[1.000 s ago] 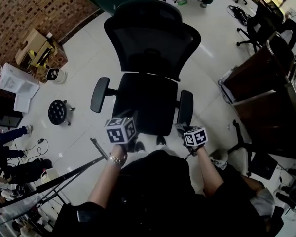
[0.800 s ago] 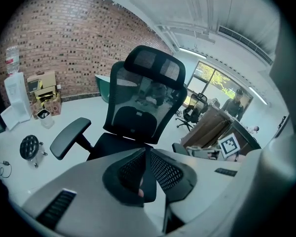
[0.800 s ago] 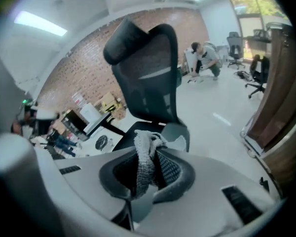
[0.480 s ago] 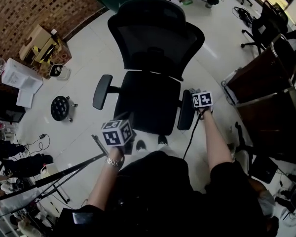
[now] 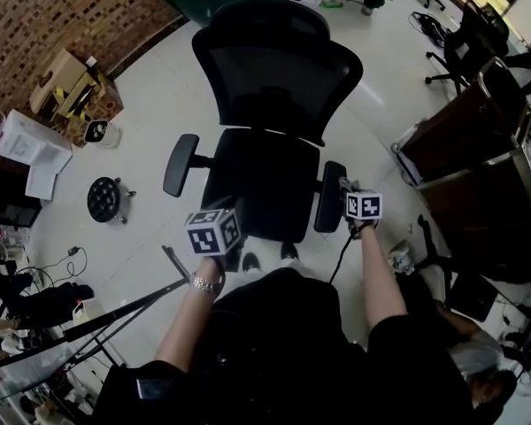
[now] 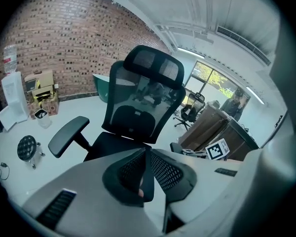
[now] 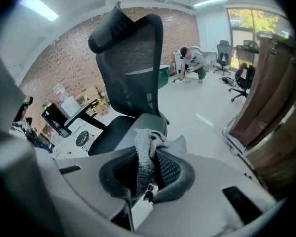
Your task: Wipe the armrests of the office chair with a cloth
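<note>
Nearest the person's body, the left gripper (image 6: 147, 174) hovers before the front edge of the seat (image 5: 261, 184), its jaws pressed together with nothing between them; its cube (image 5: 215, 231) shows a black-and-white square marker. Just beyond, the right gripper (image 7: 148, 168) pinches a grey knitted cloth (image 7: 147, 149), which lies on the right armrest (image 5: 330, 198) beside the seat. The left armrest (image 5: 180, 165) stands well apart from both grippers. Behind rises the mesh back of the black office chair (image 5: 274, 78). Farther off, cardboard boxes (image 5: 66, 82) sit by the brick wall (image 5: 62, 7); their print is too small to read.
</note>
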{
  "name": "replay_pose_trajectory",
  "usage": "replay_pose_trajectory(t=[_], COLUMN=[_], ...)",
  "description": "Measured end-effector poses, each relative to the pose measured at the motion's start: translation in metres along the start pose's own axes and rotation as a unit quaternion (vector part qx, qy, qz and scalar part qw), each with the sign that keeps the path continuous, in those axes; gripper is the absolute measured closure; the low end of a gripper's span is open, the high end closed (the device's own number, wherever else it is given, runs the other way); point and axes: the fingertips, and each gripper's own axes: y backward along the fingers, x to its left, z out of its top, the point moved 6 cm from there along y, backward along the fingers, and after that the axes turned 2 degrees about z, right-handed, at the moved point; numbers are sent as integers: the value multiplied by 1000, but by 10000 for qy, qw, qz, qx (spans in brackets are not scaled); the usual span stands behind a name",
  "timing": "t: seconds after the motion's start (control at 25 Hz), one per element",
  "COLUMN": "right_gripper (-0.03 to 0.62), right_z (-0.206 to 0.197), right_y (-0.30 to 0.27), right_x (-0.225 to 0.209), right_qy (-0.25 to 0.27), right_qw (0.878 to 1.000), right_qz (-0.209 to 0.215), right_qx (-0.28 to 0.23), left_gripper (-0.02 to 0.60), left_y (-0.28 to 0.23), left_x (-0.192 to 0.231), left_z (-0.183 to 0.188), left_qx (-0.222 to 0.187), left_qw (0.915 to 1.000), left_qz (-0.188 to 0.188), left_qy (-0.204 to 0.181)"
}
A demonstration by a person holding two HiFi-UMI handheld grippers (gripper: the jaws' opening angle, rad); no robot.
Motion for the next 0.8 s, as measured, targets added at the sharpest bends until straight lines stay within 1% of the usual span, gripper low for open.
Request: replay_pose_trajectory(t=[0.08, 0.16, 0.28, 0.36, 0.44, 0.52, 0.56, 0.6, 0.68, 0.72, 0.8], right_gripper=[542, 542, 542, 542, 542, 542, 542, 542, 542, 542, 542], right_z=[-21, -40, -63, -83, -98, -102, -94, -78, -35, -10, 34], right_y=[8, 18, 31, 35, 36, 36, 39, 45, 63, 73, 91], right_x=[8, 21, 46, 67, 99, 133, 147, 157, 172, 180, 194], right_qy=[-305, -496, -578, -634, -556, -270, -106, 16, 113, 144, 181], right_qw=[9995, 9987, 9982, 9974, 9958, 9924, 9918, 9922, 9927, 9926, 9930], right_qz=[62, 116, 137, 199, 480, 861, 987, 1066, 1188, 1203, 1028], right_qx=[48, 61, 66, 283, 552, 834, 806, 651, 168, -101, -553], left_gripper=[545, 545, 545, 545, 545, 545, 545, 545, 545, 545, 545], left_y=[-3, -7, -14, -18, -20, -22, -22, -22, -21, -20, -20], left_x=[-6, -12, -24, -34, -44, -54, -59, -64, -71, -73, -74], left_z=[2, 4, 6, 4, 3, 4, 6, 7, 10, 11, 11], left_qx=[10, 6, 33, 70, 109, 127, 121, 103, 60, 47, 27], left_qw=[9999, 9996, 9986, 9975, 9963, 9950, 9943, 9936, 9922, 9917, 9913], left_qz=[-131, -252, -458, -618, -763, -885, -944, -1000, -1088, -1111, -1125], left_qy=[-67, -139, -259, -328, -379, -438, -477, -521, -612, -647, -684])
